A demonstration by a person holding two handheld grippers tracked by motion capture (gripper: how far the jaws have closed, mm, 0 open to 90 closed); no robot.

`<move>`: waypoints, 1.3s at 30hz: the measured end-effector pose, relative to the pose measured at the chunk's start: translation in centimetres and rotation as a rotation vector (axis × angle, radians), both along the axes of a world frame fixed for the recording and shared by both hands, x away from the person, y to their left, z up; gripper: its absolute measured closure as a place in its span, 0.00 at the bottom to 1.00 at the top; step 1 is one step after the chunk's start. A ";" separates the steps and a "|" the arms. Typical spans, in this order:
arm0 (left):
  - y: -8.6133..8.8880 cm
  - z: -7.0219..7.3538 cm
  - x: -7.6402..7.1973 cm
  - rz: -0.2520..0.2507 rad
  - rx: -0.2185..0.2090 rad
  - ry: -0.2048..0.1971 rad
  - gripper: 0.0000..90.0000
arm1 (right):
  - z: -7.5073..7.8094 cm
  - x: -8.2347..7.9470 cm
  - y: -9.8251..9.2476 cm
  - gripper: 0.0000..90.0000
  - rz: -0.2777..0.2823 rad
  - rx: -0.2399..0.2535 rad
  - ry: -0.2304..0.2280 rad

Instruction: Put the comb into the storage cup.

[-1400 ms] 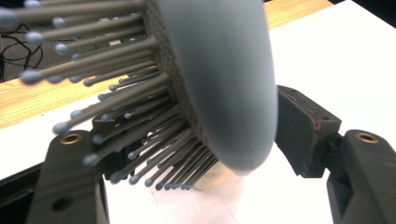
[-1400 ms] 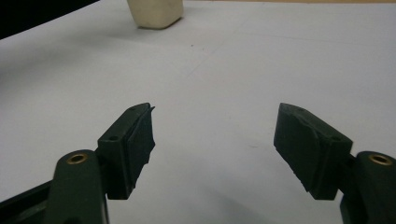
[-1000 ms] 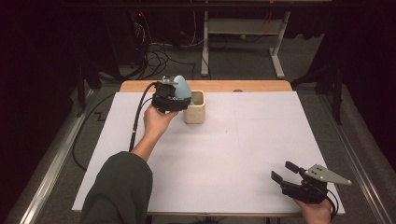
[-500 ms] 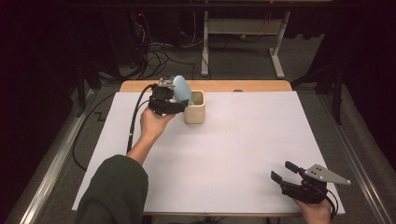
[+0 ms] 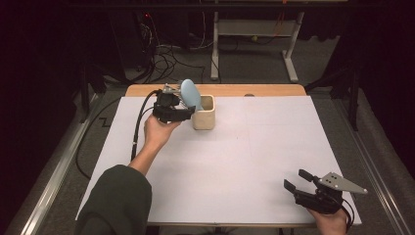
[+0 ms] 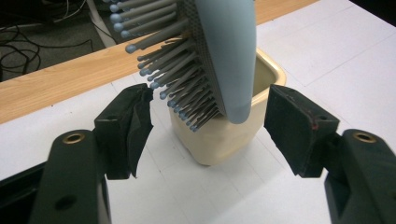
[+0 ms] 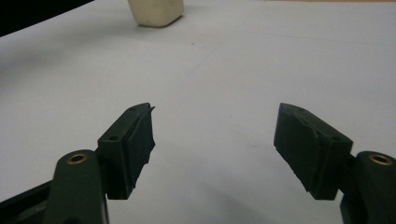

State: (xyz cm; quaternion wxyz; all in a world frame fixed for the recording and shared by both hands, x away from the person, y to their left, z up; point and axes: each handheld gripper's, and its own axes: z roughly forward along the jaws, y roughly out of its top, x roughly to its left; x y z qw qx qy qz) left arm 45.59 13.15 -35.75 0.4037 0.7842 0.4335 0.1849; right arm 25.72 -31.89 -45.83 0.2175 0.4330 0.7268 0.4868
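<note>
At the far left of the white table (image 5: 235, 161), the left gripper (image 5: 182, 108) sits just beside the cream cup (image 5: 204, 113), w/ the blue hairbrush (image 5: 190, 94) standing head-up in it and leaning toward the gripper. From the left gripper view, the brush head (image 6: 224, 56) hangs between the two black jaws, bristles facing the left-hand jaw, but the pads look clear of it on both sides – a gap shows each way, so jaws are parted at a middling width, not clamped (handle end is hidden inside the cup, can't tell how deep it sits). Judging by that, the drop-in looks basically done: brush is in the cup and appears to be resting there on its own. What's left, prob.: back the left gripper away w/o knocking the head or tipping the cup. Right gripper (image 5: 298, 180) rests at the near right corner, well apart from cup and brush, jaws wide, nothing between them.
</note>
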 end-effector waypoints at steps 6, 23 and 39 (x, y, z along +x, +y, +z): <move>0.3 0.1 -0.3 0.000 0.002 -0.006 0.36 | 0.0 0.0 0.0 0.32 -0.001 0.002 0.003; 1.1 0.2 -1.2 -0.006 0.000 -0.014 0.36 | 0.0 0.0 0.0 0.32 -0.003 0.002 0.005; 1.4 0.2 -1.8 -0.008 -0.012 -0.015 0.36 | 0.0 0.0 0.0 0.32 0.000 0.000 0.002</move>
